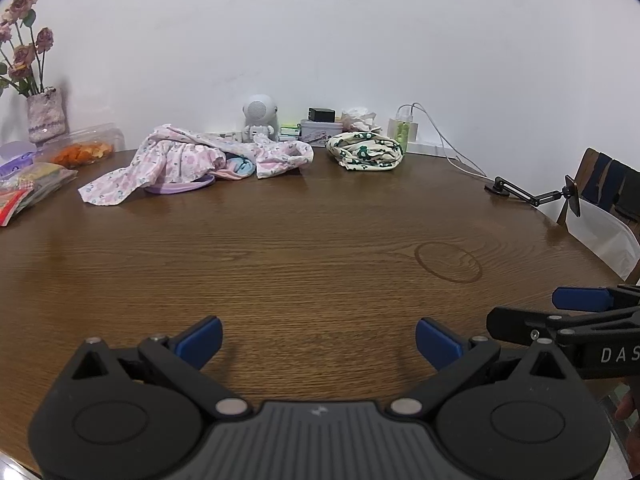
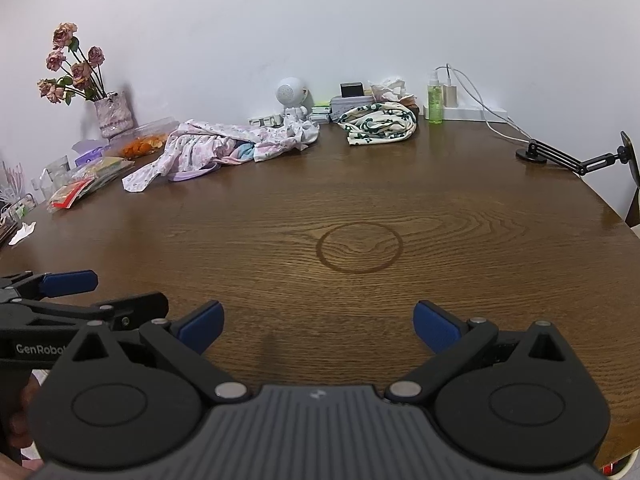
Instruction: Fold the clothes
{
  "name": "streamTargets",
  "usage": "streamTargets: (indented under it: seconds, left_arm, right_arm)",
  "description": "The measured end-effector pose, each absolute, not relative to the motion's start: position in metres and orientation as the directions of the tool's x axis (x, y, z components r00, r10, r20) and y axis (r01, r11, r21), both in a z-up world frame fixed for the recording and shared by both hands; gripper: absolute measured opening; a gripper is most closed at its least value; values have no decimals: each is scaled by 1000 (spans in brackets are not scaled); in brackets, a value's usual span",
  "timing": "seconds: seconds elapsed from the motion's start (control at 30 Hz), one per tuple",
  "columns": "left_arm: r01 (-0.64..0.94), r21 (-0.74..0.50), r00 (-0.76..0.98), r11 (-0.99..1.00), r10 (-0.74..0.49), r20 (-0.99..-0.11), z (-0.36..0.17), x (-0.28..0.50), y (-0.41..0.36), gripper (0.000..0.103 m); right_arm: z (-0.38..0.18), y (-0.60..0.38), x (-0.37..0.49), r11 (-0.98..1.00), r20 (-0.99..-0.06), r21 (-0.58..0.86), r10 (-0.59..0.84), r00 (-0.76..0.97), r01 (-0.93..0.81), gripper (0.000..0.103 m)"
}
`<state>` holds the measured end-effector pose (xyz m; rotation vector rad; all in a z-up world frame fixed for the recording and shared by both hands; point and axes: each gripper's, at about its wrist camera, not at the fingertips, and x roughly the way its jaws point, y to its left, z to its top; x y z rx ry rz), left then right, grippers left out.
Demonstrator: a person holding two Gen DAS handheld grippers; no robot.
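Clothes lie at the frame's top: pink floral garment (image 1: 188, 160), green-patterned bundle (image 1: 364, 151). Left hand-held gripper (image 1: 318, 342) and right hand-held gripper (image 2: 318, 326) spread wide, empty, over the surface (image 1: 320, 248).

Brown wooden table (image 2: 280, 208) bears floral garment (image 2: 224, 146) and patterned cloth (image 2: 378, 122).

A big brown wooden table (image 2: 360, 200) fills the room's middle. It has a faint ring mark (image 2: 359, 246) on top. Behind it stands a plain white wall (image 2: 280, 20). A vase of dried pink roses (image 2: 113, 114) sits far left by the wall. A wooden chair (image 1: 600, 184) waits at the right side
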<state>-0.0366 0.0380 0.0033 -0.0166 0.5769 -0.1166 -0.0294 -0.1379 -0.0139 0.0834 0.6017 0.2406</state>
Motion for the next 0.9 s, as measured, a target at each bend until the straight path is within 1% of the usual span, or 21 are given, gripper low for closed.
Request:
streamTargets:
  seconds: [0.9]
  left_arm:
    - [97,-40,834,995,-103,-541,5,-38,36,103]
  right_arm:
    - [-15,-140,-29,967,-548,154,256,796,-205,103]
